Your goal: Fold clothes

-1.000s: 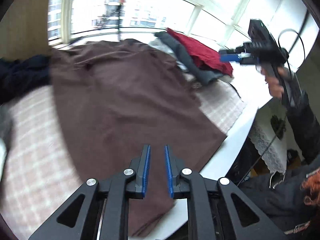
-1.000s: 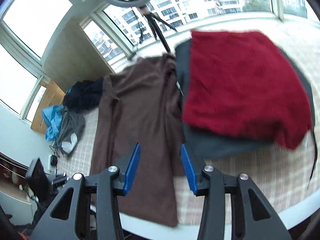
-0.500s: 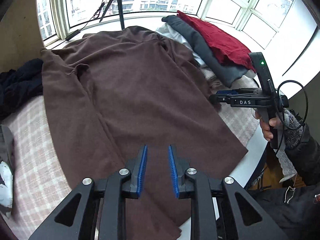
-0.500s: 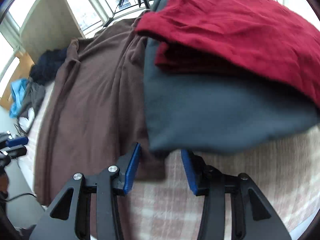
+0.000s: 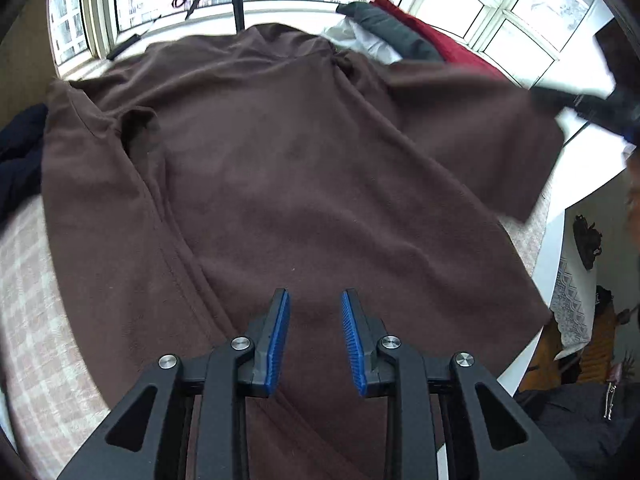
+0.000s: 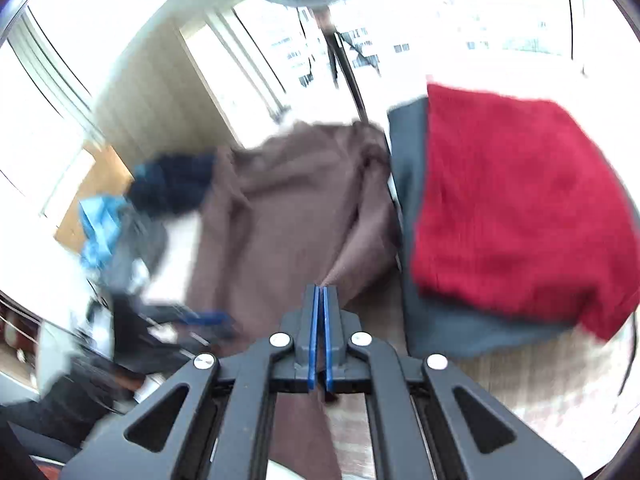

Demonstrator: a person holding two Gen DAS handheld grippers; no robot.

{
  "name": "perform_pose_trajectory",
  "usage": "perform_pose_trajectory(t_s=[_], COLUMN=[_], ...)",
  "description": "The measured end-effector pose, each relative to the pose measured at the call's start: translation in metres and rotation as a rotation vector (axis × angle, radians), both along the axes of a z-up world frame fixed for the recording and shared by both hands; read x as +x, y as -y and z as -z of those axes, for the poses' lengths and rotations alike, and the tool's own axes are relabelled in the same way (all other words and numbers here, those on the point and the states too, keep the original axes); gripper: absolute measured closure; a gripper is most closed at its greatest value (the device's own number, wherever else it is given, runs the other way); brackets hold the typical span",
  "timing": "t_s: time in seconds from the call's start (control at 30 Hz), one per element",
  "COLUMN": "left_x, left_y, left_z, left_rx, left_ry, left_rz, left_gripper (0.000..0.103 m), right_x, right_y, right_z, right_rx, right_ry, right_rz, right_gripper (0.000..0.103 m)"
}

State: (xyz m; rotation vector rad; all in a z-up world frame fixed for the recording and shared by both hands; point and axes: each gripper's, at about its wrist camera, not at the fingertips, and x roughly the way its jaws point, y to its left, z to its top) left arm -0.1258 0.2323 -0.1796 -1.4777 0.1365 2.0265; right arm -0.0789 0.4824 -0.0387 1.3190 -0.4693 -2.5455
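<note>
Right gripper (image 6: 319, 292) pinches brown garment's (image 5: 320, 184) sleeve; left gripper (image 5: 314, 300) parted above hem

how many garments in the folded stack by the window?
3 visible: red sweater on top, grey garment beneath it, and a white one showing at the stack's edge in the left wrist view. More may be hidden underneath.

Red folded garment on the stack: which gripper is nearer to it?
Right. The right gripper, shut on the brown garment's sleeve, is just beside the red garment. The left gripper hangs open over the brown hem, across the bed from it.
</note>
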Motion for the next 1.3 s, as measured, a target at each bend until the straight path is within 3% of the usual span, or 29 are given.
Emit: perform_pose_trajectory(t_s=[0.17, 0.27, 0.4, 0.5, 0.53, 0.6, 0.7, 0.77, 0.8, 0.83, 0.93, 1.03, 1.2, 1.3], left_x=[-0.007, -0.008, -0.01, -0.011, -0.011, -0.013, -0.02, -0.032, -0.04, -0.051, -0.1, -0.147, -0.221, -0.262], left_y=[-0.004, -0.008, -0.014, -0.018, -0.019, -0.021, -0.024, -0.03, -0.034, -0.038, -0.057, -0.088, -0.138, -0.149], left_z=[0.016, 0.019, 0.018, 0.018, 0.018, 0.014, -0.005, -0.021, -0.03, -0.037, -0.057, -0.067, -0.062, -0.045], left_rx=[0.008, 0.005, -0.001, -0.014, -0.021, -0.042, -0.041, -0.054, -0.063, -0.077, -0.114, -0.116, -0.151, -0.154], left_ry=[0.045, 0.042, 0.034, 0.029, 0.029, 0.022, -0.003, -0.039, -0.059, -0.079, -0.116, -0.128, -0.131, -0.033], left_rz=[0.021, 0.038, 0.05, 0.051, 0.049, 0.03, 0.016, 0.024, 0.032, 0.037, 0.041, 0.063, 0.063, 0.005], left_gripper=[0.077, 0.076, 0.073, 0.073, 0.073, 0.073, 0.073, 0.073, 0.072, 0.071, 0.067, 0.064, 0.06, 0.06], right_x=[-0.026, -0.025, -0.027, -0.02, -0.018, -0.014, -0.005, 0.0, 0.002, 0.003, -0.006, -0.018, -0.03, -0.03], right_y=[-0.011, -0.042, -0.108, -0.156, -0.164, -0.166, -0.139, -0.127, -0.123, -0.12, -0.122, -0.13, -0.136, -0.132], right_z=[-0.087, -0.12, -0.133, -0.122, -0.112, -0.089, -0.055, -0.036, -0.028, -0.019, -0.006, -0.001, -0.003, -0.001], right_rx=[0.119, 0.2, 0.211, 0.232, 0.225, 0.179, 0.231, 0.277, 0.301, 0.325, 0.443, 0.42, 0.439, 0.436], right_ry=[-0.121, -0.146, -0.142, -0.121, -0.096, -0.012, 0.073, 0.107, 0.114, 0.122, 0.124, 0.111, 0.098, 0.093], right_rz=[0.059, 0.134, 0.328, 0.457, 0.451, 0.339, 0.228, 0.184, 0.173, 0.161, 0.139, 0.082, 0.033, -0.031], right_gripper=[0.1, 0.101, 0.101, 0.101, 0.101, 0.101, 0.095, 0.077, 0.073, 0.067, 0.063, 0.056, 0.055, 0.055])
